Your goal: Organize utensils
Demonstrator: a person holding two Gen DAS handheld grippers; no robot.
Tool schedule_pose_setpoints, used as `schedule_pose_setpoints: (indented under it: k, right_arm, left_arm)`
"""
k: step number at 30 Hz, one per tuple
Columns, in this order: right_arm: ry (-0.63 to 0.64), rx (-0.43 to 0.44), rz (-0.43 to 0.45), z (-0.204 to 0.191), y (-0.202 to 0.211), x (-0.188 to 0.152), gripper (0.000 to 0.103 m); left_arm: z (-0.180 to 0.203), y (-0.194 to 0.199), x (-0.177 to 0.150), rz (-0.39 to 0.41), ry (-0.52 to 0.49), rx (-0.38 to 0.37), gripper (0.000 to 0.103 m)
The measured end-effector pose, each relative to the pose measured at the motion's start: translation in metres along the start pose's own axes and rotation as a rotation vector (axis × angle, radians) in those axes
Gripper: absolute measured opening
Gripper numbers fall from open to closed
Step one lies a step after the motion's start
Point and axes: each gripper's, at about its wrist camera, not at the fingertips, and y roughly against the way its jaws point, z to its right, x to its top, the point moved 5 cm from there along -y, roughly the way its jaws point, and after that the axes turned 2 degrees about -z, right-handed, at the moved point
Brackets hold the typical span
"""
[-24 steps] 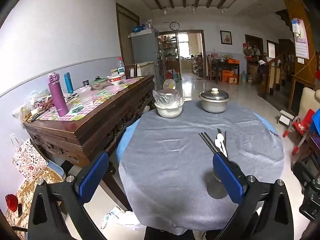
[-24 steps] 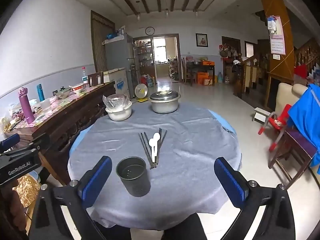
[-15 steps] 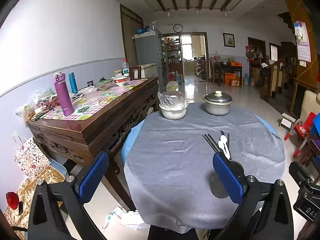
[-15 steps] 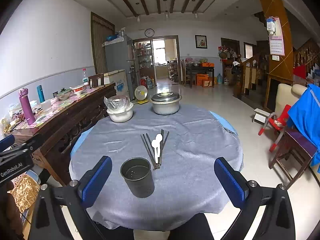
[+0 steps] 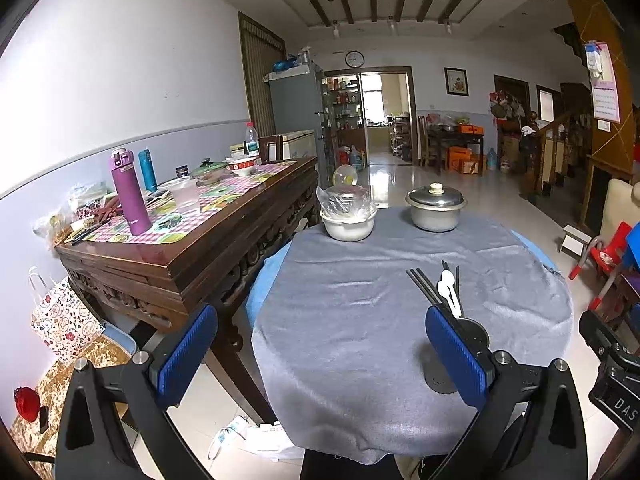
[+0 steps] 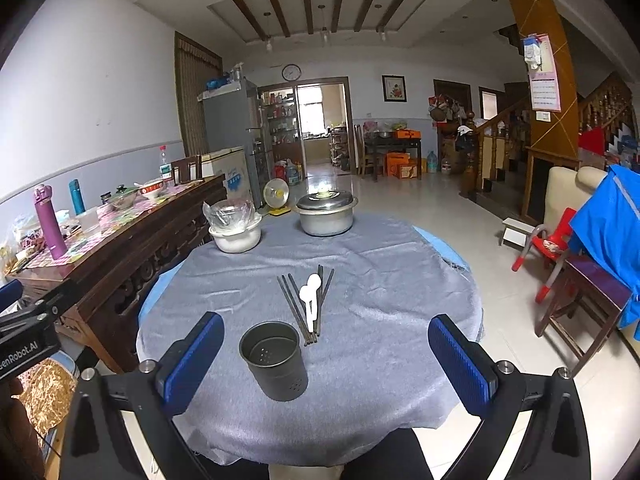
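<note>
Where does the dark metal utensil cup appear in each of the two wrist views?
Left wrist view: the utensil cup sits lower right, mostly hidden behind the blue pad.
Right wrist view: the cup stands lower centre, fully visible and empty.
Shared landmark: the white spoons, just beyond the cup.

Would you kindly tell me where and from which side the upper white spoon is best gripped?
Probably by the thin handle, from above, pads closing across it. The white spoon lies flat on the cloth among the chopsticks, bowl end pointing away, so the handle end nearest the cup seems the easiest reach.
</note>
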Motion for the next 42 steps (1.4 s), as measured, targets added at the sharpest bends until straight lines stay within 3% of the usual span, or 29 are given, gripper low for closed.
schedule_pose_setpoints:
  k: [30,36,40,42]
  right_arm:
    - [-0.025,-0.002,-0.006,0.006,-0.002,-0.001,0.103]
    - [-0.034,0.064,-0.091,0.019,-0.036,0.014,0.103]
    - [-0.070,0.164,-0.170,0.035,-0.080,0.034,0.103]
    - [-0.069,0.177,-0.211,0.041,-0.110,0.041,0.101]
  left_arm:
    - [0.005,0.001,-0.003,0.010,-0.001,-0.011,0.103]
    - [0.008,-0.039,0.001,-0.055,0.006,-0.080,0.103]
    - [0.010,-0.085,0.005,-0.148,0.010,-0.168,0.103]
    - [0.012,-0.110,0.008,-0.174,-0.001,-0.175,0.103]
